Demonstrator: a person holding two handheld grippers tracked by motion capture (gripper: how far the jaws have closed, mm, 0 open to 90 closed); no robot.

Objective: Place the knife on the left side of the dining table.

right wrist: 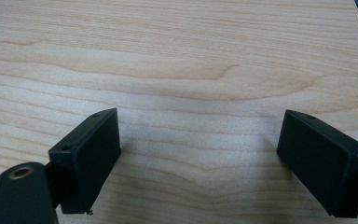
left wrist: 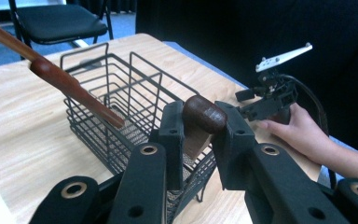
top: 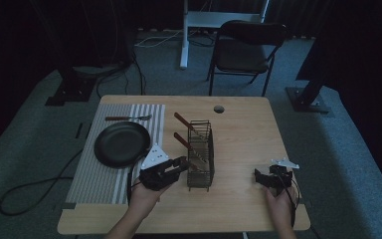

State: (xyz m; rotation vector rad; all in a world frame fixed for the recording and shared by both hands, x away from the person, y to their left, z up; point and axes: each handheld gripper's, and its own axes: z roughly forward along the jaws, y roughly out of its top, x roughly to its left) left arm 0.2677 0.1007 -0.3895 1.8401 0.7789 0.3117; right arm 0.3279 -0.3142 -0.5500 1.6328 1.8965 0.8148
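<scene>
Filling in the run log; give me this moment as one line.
left gripper shut on wooden handle at wire basket | right gripper open over bare table | pan, fork on mat

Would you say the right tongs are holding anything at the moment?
No, the right tongs stand wide open over the bare wooden table, with nothing between the jaws.
</scene>
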